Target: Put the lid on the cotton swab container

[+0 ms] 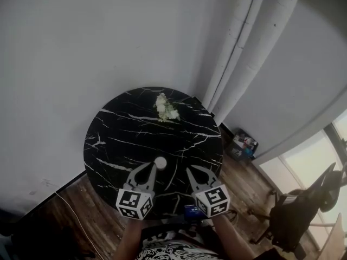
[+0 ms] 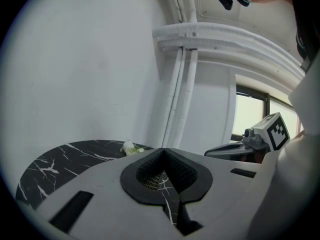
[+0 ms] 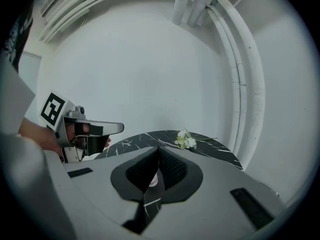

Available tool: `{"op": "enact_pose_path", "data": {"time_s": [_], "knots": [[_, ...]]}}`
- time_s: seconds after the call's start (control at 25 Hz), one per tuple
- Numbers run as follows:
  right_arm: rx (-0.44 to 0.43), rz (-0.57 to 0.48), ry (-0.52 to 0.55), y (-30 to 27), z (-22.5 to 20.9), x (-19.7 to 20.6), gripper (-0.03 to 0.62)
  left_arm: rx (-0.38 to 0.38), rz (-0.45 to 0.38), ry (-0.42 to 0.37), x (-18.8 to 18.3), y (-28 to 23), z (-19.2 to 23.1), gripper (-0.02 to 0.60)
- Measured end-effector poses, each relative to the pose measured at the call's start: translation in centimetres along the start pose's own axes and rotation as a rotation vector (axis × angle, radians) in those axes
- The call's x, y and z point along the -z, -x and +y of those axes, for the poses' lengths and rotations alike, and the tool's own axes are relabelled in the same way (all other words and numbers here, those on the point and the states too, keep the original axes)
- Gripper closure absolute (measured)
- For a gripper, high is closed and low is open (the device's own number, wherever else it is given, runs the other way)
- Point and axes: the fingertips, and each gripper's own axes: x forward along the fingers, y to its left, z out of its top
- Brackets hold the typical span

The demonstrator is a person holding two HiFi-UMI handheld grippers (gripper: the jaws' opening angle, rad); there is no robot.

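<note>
Container (image 1: 160, 163) seemingly just beside left gripper (image 1: 154, 168) fingertips.

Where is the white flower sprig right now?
In the head view the white flower sprig lies near the far edge of the round black marble table, just right of centre, closest to the white pipes.

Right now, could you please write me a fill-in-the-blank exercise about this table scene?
The black marble table is ____ in shape.
On its far side lie white ____.
The jaws of the left gripper are ____.
Missing words: round; flowers; shut.
</note>
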Motion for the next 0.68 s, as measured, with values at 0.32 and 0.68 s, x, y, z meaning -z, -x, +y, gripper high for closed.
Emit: {"op": "enact_pose_path", "data": {"time_s": [0.32, 0.68], "knots": [[0.016, 0.014, 0.022, 0.9, 0.6, 0.3, 0.576, 0.015, -0.005, 0.003, 0.4, 0.5, -0.6, 0.568], [0.044, -0.002, 0.031, 0.8, 0.5, 0.4, 0.576, 0.006, -0.019, 0.009, 0.2, 1.3, 0.1, 0.568]]}}
